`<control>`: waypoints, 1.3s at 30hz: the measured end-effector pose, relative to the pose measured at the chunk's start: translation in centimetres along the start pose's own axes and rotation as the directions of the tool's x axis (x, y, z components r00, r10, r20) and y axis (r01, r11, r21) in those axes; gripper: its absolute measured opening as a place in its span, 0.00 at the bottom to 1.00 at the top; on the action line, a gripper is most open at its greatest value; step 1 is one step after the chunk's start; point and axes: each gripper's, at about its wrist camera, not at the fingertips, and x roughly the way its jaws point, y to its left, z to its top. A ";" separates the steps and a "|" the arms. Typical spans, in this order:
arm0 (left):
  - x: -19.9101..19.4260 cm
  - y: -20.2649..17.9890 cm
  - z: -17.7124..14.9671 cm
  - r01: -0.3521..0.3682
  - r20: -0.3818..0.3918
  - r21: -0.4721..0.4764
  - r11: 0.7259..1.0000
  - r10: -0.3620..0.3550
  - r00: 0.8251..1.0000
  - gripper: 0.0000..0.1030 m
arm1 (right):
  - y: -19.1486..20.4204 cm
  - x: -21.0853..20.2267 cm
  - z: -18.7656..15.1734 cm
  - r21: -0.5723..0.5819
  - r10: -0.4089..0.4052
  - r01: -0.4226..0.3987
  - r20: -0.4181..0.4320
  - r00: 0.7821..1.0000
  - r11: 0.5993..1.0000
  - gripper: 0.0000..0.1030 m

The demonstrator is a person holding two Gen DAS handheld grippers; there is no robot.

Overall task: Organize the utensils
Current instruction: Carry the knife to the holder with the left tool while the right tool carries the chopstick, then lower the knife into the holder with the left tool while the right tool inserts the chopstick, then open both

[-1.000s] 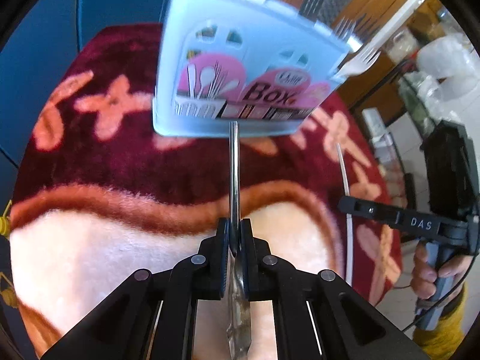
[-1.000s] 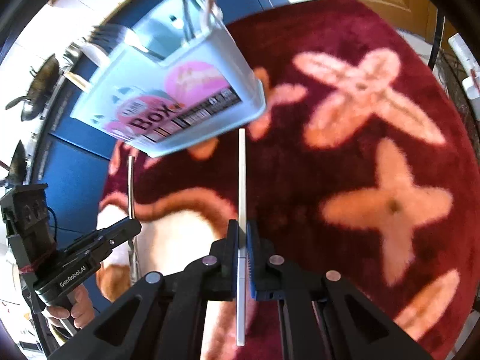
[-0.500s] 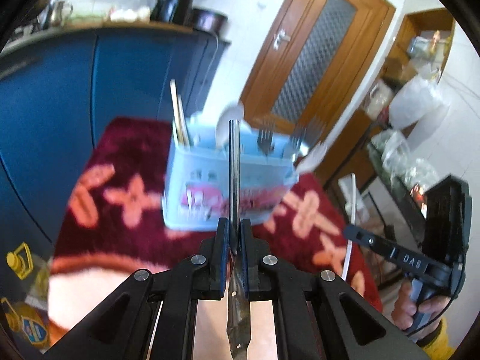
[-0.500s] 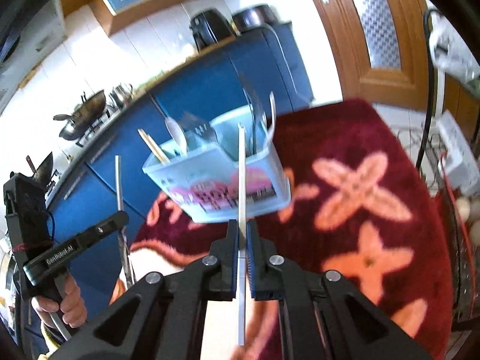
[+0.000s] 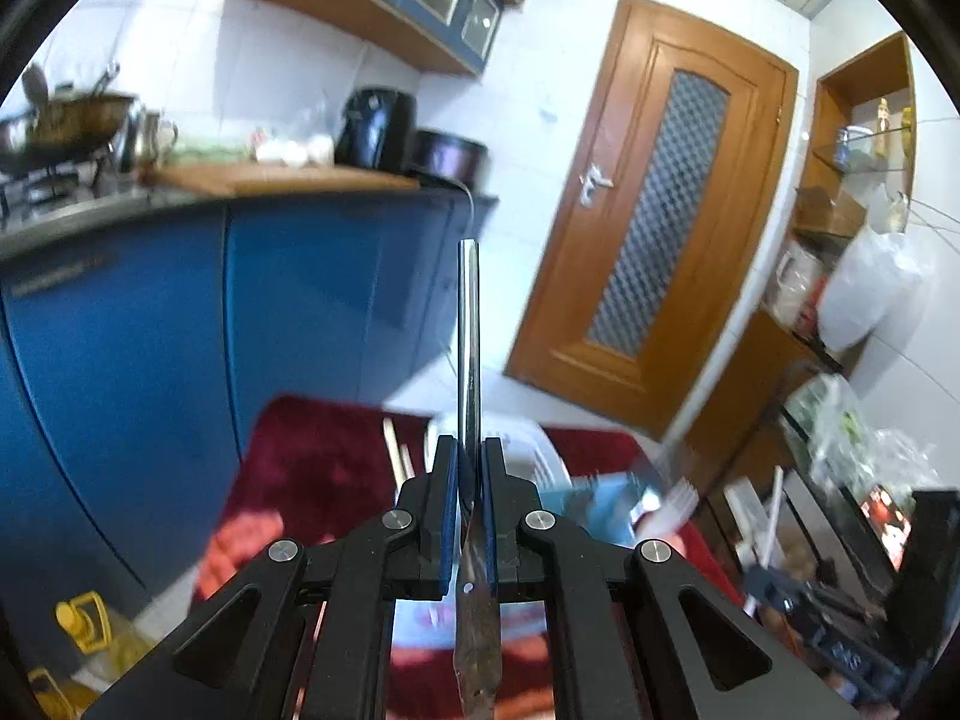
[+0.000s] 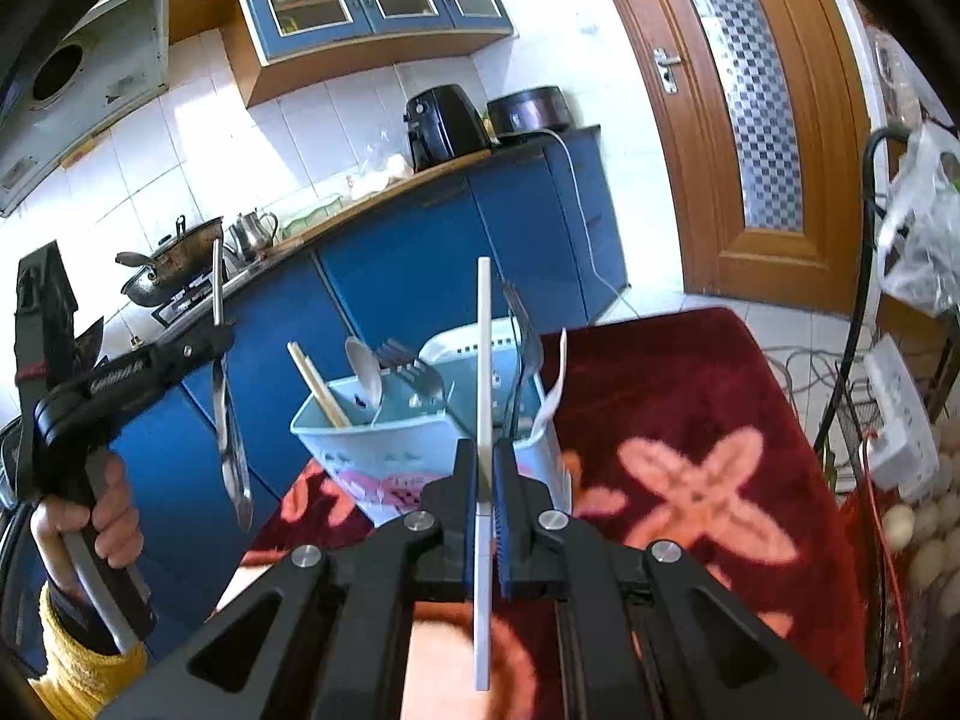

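Clearly, everything turns on the pale blue utensil caddy [image 6: 420,450], which stands ahead of and below both held pieces, its open top up, on the maroon rug [image 6: 690,396] with salmon crosses. The right gripper [image 6: 485,468] is pinched tight on a flat white plastic handle [image 6: 483,360], upright, long axis along the jaws, just in front of the caddy's right compartment with its forks [image 6: 522,330]. The left gripper [image 5: 470,468], likewise clamped, holds a steel knife [image 5: 468,324] by its mid-length, handle up and blade hanging down, off to the caddy's left and higher. I judge the right nearer. Chopsticks [image 6: 315,381] and a spoon [image 6: 364,369] fill the left compartment. Blue kitchen cabinets [image 6: 420,264] and a wooden door [image 6: 750,120] lie beyond.
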 end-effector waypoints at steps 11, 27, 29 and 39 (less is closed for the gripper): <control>3.2 -1.0 2.7 -0.061 0.208 0.043 0.997 0.051 0.977 0.07 | -0.7 1.4 2.6 -0.007 -0.002 0.003 0.078 0.997 1.000 0.07; 7.8 -0.5 -2.4 -0.099 0.204 0.090 0.991 0.079 0.976 0.07 | 1.0 6.0 4.7 -0.078 -0.057 0.077 0.229 0.972 0.994 0.07; 8.0 -0.4 -2.7 -0.099 0.202 0.099 0.990 0.078 0.976 0.07 | 1.2 6.7 4.8 -0.083 -0.054 0.076 0.241 0.969 0.994 0.07; 8.8 0.1 -4.1 -0.083 0.161 0.088 0.993 0.068 0.985 0.07 | 2.0 8.6 3.7 -0.163 -0.081 0.136 0.304 0.949 0.977 0.07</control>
